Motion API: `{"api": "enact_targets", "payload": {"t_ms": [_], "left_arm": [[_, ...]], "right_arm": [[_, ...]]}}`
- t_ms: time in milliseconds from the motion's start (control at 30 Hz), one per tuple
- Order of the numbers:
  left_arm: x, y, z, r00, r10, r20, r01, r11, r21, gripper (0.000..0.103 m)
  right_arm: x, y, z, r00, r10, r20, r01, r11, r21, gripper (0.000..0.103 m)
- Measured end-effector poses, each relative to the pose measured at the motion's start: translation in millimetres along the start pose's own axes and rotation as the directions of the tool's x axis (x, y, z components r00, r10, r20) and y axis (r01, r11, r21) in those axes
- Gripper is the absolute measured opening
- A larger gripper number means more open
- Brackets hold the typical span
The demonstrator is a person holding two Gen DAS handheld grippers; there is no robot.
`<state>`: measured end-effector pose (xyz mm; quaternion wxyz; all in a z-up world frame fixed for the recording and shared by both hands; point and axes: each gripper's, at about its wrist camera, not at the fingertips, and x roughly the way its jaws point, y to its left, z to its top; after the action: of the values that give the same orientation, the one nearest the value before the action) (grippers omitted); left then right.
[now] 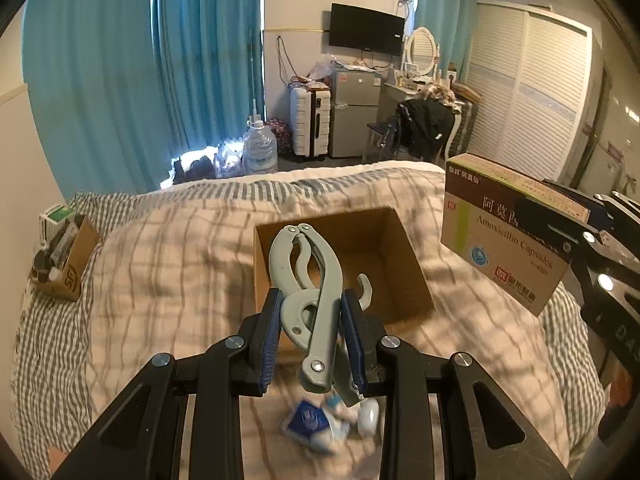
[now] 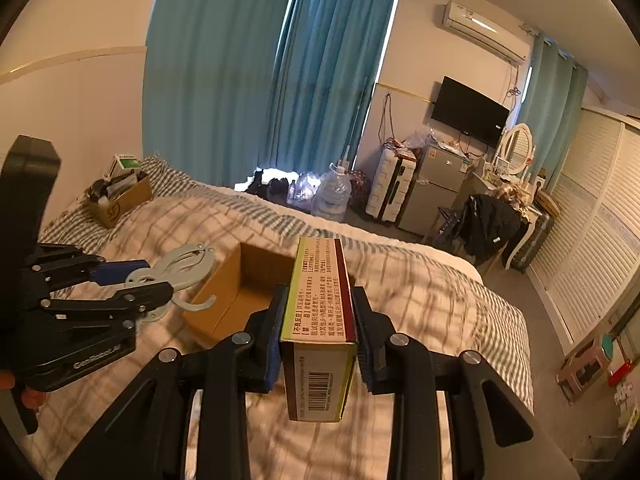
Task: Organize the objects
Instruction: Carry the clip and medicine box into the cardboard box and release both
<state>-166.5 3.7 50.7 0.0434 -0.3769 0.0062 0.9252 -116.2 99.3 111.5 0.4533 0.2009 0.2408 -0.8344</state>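
Observation:
My left gripper (image 1: 312,336) is shut on a grey plastic plier-like tool (image 1: 310,280) and holds it above the near edge of an open cardboard box (image 1: 404,280) on the bed. The tool (image 2: 176,276) and left gripper (image 2: 132,284) also show in the right wrist view, left of the box (image 2: 224,300). My right gripper (image 2: 318,320) is shut on an Amoxicillin medicine carton (image 2: 320,320), held in the air to the right of the box; the carton also shows in the left wrist view (image 1: 504,232). Small blue-and-white packets (image 1: 320,424) lie on the bed under the left gripper.
The bed has a checked blanket (image 1: 180,264). A second cardboard box (image 1: 64,260) full of items sits at the bed's far left corner. Beyond the bed are water bottles (image 1: 260,148), a suitcase (image 1: 310,120), a fridge (image 1: 354,112) and a chair (image 1: 424,124).

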Motion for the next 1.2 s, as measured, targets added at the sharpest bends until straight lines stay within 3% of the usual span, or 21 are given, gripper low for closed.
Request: {"api": "enact_targets", "payload": {"t_ms": [233, 367, 633, 867, 900, 1000, 1133, 1200], "left_arm": [[59.6, 0.5, 33.3, 0.999, 0.043, 0.01, -0.043, 0.998, 0.047, 0.03], [100.2, 6.2, 39.3, 1.0, 0.003, -0.031, -0.002, 1.0, 0.029, 0.03], [171.7, 14.7, 20.9, 0.992, 0.0, -0.128, 0.002, 1.0, 0.01, 0.03], [192.6, 19.2, 4.3, 0.984, -0.03, -0.176, 0.024, 0.999, -0.034, 0.031], [190.1, 18.3, 4.3, 0.984, -0.023, -0.175, 0.018, 0.999, -0.032, 0.034], [176.3, 15.3, 6.1, 0.986, 0.008, -0.164, -0.011, 1.0, -0.017, 0.072], [144.8, 17.4, 7.7, 0.989, 0.058, -0.137, -0.058, 0.998, 0.008, 0.075], [126.4, 20.1, 6.8, 0.988, 0.063, -0.14, -0.064, 0.998, -0.001, 0.078]], "right_arm": [[75.3, -6.4, 26.8, 0.999, 0.035, -0.042, -0.035, 0.999, 0.004, 0.029], [124.3, -7.2, 23.4, 0.995, 0.045, -0.085, -0.045, 0.999, 0.0, 0.029], [209.6, -15.8, -12.2, 0.975, 0.107, -0.192, -0.1, 0.994, 0.044, 0.029], [224.2, -25.0, -25.6, 0.966, 0.144, -0.214, -0.129, 0.988, 0.084, 0.03], [220.4, -23.9, -25.6, 0.968, 0.139, -0.209, -0.124, 0.989, 0.082, 0.034], [205.4, -25.8, -20.4, 0.974, 0.127, -0.189, -0.111, 0.99, 0.09, 0.051], [171.5, -31.8, -13.0, 0.981, 0.106, -0.162, -0.092, 0.992, 0.091, 0.052], [148.8, -32.9, -9.7, 0.983, 0.099, -0.153, -0.088, 0.993, 0.075, 0.058]]}}
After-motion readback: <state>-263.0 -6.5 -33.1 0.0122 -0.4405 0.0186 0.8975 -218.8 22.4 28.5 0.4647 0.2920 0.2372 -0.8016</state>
